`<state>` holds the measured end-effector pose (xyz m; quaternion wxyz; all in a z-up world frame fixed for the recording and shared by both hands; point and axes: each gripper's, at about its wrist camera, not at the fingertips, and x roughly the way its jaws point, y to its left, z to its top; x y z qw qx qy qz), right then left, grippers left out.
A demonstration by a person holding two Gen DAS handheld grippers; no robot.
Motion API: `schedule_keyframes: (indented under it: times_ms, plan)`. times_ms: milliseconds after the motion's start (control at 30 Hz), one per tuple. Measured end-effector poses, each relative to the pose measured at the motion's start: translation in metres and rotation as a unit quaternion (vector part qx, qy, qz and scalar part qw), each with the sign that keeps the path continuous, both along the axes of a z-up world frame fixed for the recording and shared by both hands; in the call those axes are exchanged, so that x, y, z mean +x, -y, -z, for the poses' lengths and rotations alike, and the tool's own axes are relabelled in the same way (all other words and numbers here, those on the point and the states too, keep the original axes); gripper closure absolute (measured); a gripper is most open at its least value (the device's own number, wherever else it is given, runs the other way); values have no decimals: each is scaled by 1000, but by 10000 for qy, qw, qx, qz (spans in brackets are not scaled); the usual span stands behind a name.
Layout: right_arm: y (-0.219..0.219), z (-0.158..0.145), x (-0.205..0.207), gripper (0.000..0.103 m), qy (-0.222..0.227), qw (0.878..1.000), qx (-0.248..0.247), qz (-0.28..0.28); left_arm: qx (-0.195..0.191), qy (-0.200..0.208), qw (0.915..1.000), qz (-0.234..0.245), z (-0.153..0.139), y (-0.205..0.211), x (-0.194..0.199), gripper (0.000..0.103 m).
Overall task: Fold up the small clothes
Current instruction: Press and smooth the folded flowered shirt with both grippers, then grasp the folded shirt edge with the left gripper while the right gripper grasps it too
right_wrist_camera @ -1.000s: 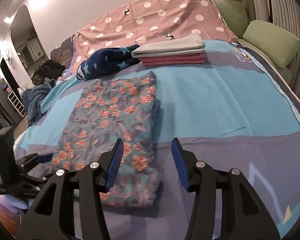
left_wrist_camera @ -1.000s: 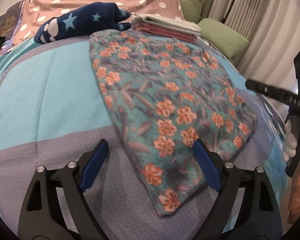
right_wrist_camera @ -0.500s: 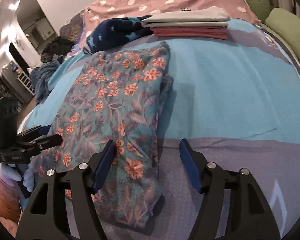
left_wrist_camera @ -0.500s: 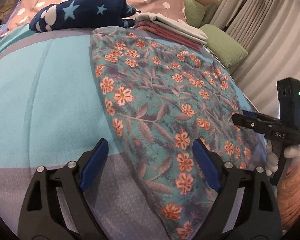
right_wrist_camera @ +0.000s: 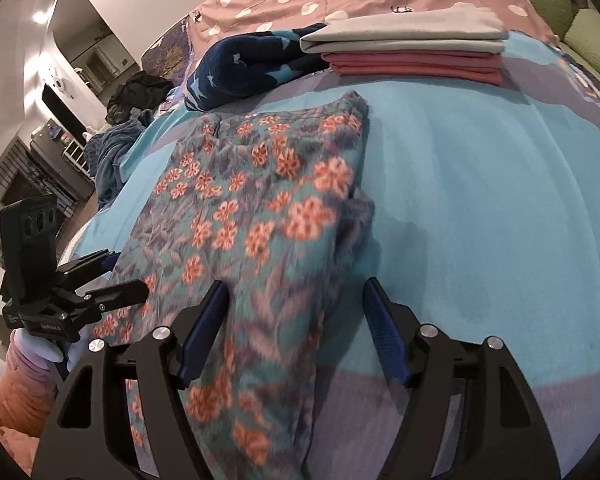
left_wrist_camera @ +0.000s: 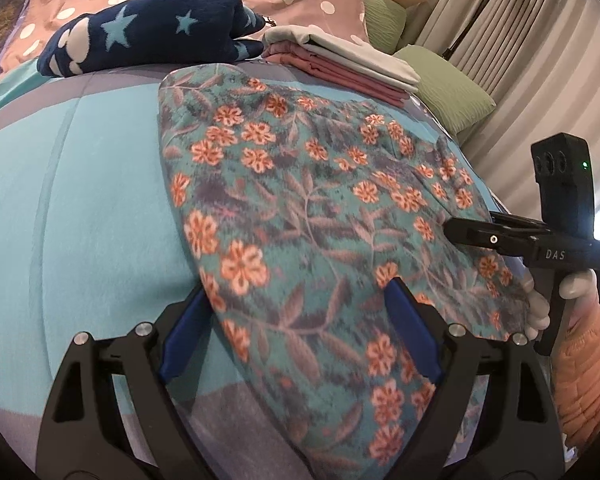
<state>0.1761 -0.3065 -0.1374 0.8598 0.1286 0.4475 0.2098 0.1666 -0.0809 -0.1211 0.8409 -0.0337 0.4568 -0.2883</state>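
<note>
The floral garment [left_wrist_camera: 320, 216] lies flat on the bed [left_wrist_camera: 80, 208], already folded lengthwise into a long strip, its near end running in between both pairs of jaws, so at least one crosswise fold looks left to do. The left gripper [left_wrist_camera: 296, 332] stands wide open over the strip's left edge; the right gripper [right_wrist_camera: 296, 328], whose jaws have just been opening, straddles the right edge unclenched, gripping nothing. Beyond the jaws, a finished grey-and-pink folded stack [right_wrist_camera: 412, 50] and a star-patterned navy item [left_wrist_camera: 148, 36] sit at the far end.
</note>
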Motion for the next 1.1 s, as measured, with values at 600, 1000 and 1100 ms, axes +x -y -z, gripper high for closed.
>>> schedule_keyframes:
  times_ms: [600, 1000, 1100]
  plan:
    - [-10, 5, 57, 39, 144, 9979, 280, -562, -31, 168, 9993, 345, 2, 20, 53, 17]
    - [-30, -4, 48, 76, 564, 9954, -587, -514, 257, 445, 9987, -66, -1, 18, 59, 75]
    - [-51, -17, 30, 82, 1065, 9823, -1445, -534, 543, 822, 9951, -44, -12, 24, 49, 86]
